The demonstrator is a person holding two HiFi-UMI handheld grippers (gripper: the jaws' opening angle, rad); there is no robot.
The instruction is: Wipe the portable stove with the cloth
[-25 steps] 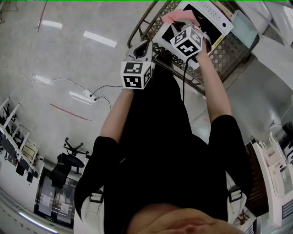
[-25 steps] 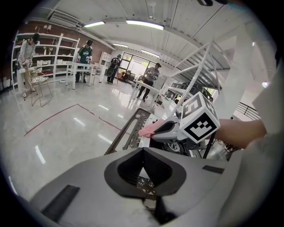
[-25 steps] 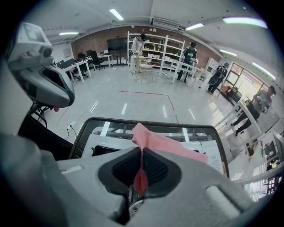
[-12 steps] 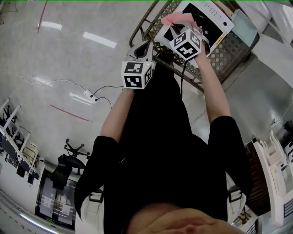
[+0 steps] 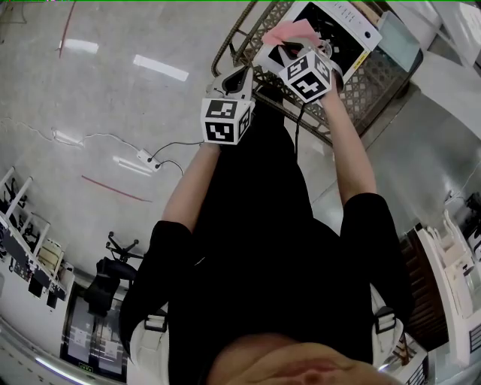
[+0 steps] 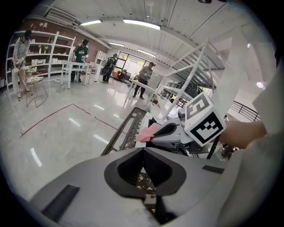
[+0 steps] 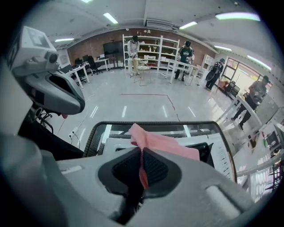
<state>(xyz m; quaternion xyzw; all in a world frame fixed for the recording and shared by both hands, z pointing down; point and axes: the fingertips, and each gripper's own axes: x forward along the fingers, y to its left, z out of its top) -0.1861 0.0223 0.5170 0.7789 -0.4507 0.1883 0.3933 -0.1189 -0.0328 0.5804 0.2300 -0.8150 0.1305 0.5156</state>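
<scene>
A white portable stove (image 5: 342,19) sits on a wire-mesh table (image 5: 376,83) at the top of the head view. My right gripper (image 5: 276,46) hovers at the stove's near edge, shut on a pink cloth (image 5: 289,31). In the right gripper view the cloth (image 7: 165,142) hangs pinched between the jaws of the right gripper (image 7: 142,166) over the white stove (image 7: 116,144). My left gripper (image 5: 239,75) is just left of the table's edge, off the stove. In its own view the left gripper (image 6: 143,166) is shut on nothing and looks at the cloth (image 6: 147,132).
The table's dark wire rim (image 7: 155,124) frames the stove. On the glossy floor lies a power strip (image 5: 146,156) with cables. Several people stand by white shelves (image 7: 155,53) far off. Office chairs (image 5: 109,278) stand behind me.
The right gripper and the pink cloth have shifted slightly further over the stove's near edge. The left gripper has barely moved.
</scene>
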